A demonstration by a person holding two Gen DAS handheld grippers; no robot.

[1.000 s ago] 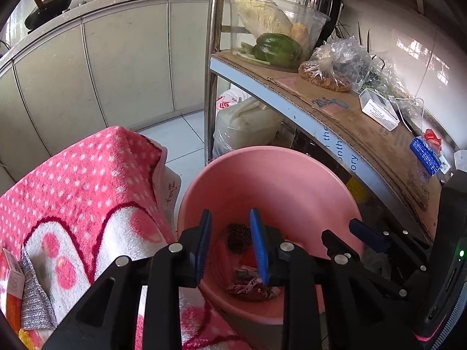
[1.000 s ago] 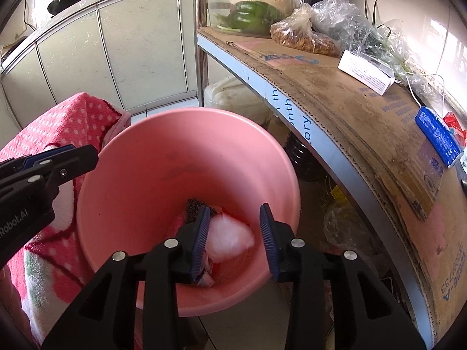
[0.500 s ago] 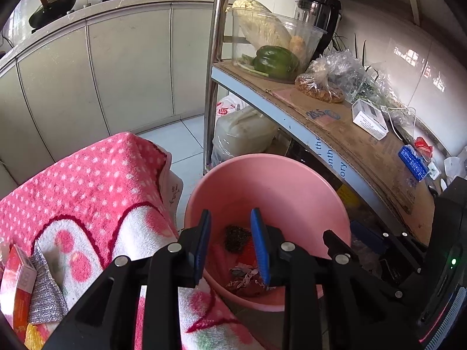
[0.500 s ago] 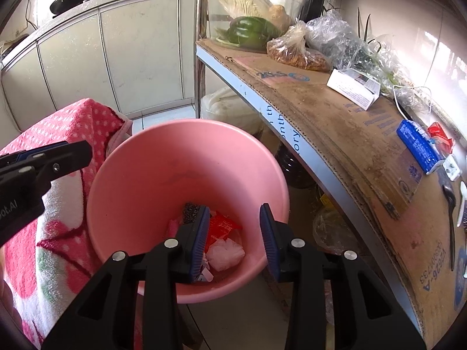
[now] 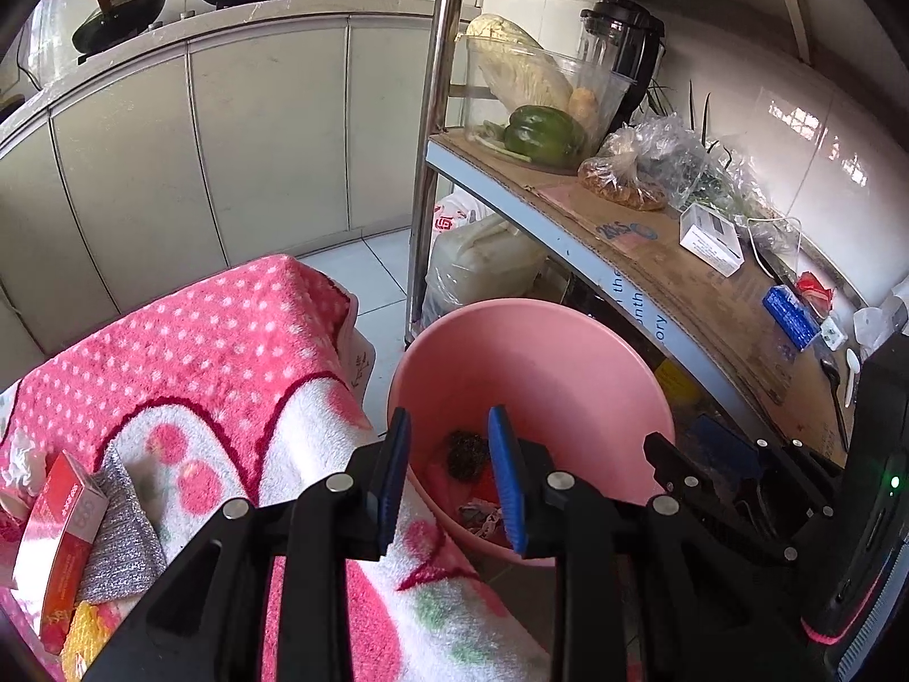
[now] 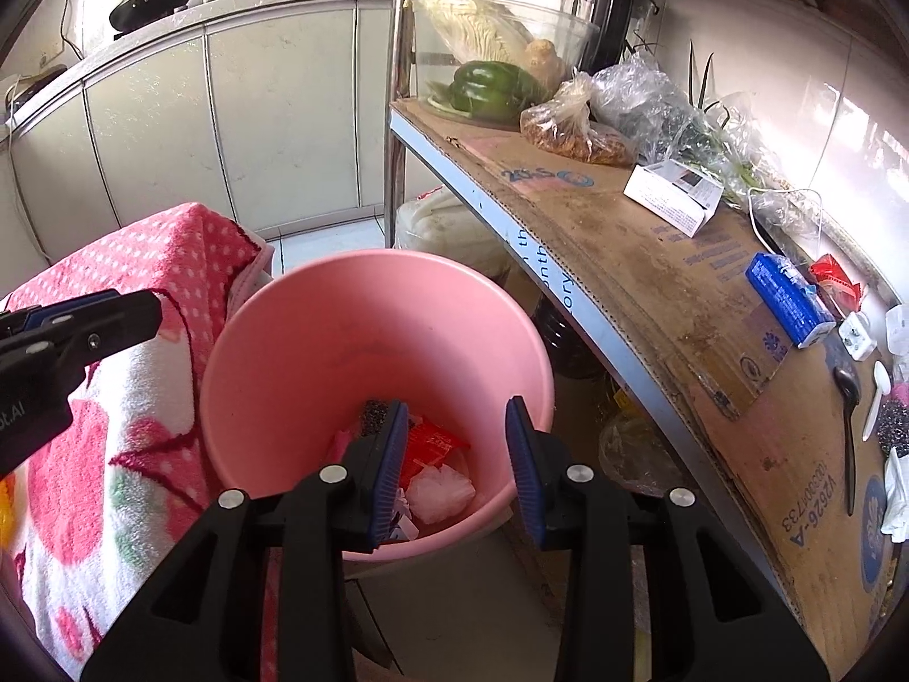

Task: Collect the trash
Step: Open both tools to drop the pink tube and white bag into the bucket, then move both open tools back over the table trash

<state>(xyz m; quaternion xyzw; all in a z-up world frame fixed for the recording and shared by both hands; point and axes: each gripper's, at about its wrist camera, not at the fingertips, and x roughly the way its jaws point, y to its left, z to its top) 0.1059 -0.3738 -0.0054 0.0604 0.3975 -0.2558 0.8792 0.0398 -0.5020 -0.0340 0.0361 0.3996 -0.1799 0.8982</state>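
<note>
The crumpled white plastic wad (image 6: 440, 491) has been dropped into the round pink plastic bucket (image 6: 295, 341), and the right gripper (image 6: 457, 463) has been raised above it, jaws apart and empty. The left gripper (image 5: 449, 477) is likewise held open, nothing gripped.

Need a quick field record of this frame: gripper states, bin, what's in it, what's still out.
left gripper: open, empty, above the bin's near rim
right gripper: open, empty, above the bin
bin: pink bucket on the floor, between the pink towel and the shelf
contents: red wrapper, white crumpled plastic, dark scrubber, paper scraps
still out: red box and silver cloth on the towel
</note>
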